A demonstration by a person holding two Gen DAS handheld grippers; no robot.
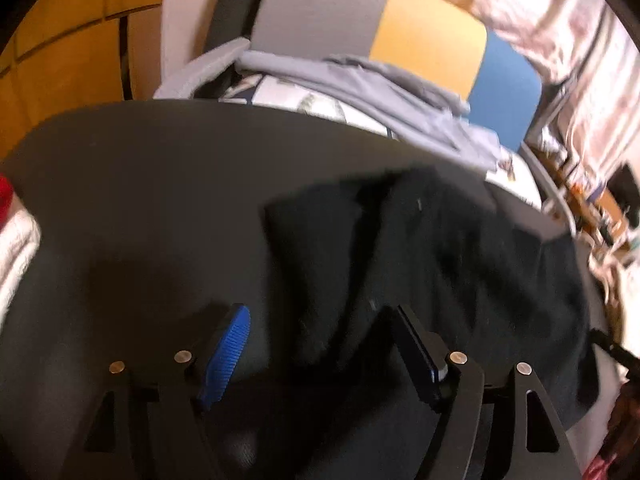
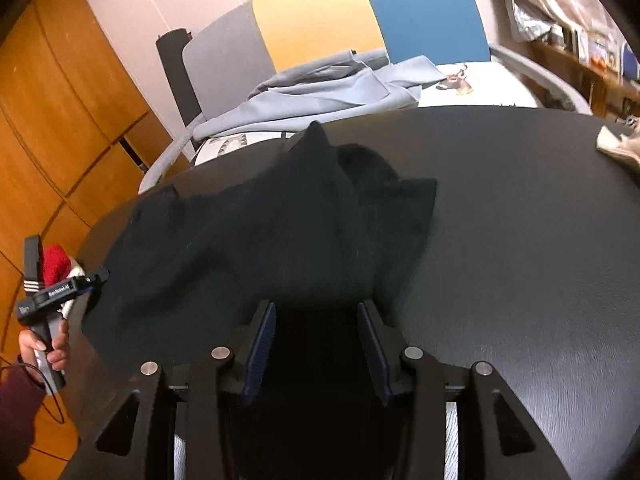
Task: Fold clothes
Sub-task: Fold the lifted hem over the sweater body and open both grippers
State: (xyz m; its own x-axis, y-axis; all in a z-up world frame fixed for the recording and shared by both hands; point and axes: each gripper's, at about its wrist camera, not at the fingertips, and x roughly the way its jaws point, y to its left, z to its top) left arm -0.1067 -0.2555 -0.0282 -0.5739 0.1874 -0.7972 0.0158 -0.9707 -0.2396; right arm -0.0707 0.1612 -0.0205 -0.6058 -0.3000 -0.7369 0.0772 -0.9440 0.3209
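A black garment [image 2: 280, 236] lies rumpled on the dark round table [image 2: 520, 240]; it also shows in the left wrist view [image 1: 420, 264]. My left gripper [image 1: 320, 344] is open, its blue-padded fingers [image 1: 228, 352] standing just above the garment's near edge. My right gripper [image 2: 316, 344] is open over the garment's near part, with dark cloth showing between its fingers [image 2: 260, 352]. The left gripper's body [image 2: 52, 296], held in a hand, shows at the table's left edge in the right wrist view.
Behind the table stands a grey, yellow and blue chair [image 2: 320, 28] with a light blue garment [image 2: 320, 92] on its seat. A red and white cloth [image 2: 56, 264] lies at the table's left edge, a beige cloth [image 2: 620, 144] at its right. Wooden cabinets [image 2: 48, 128] stand at left.
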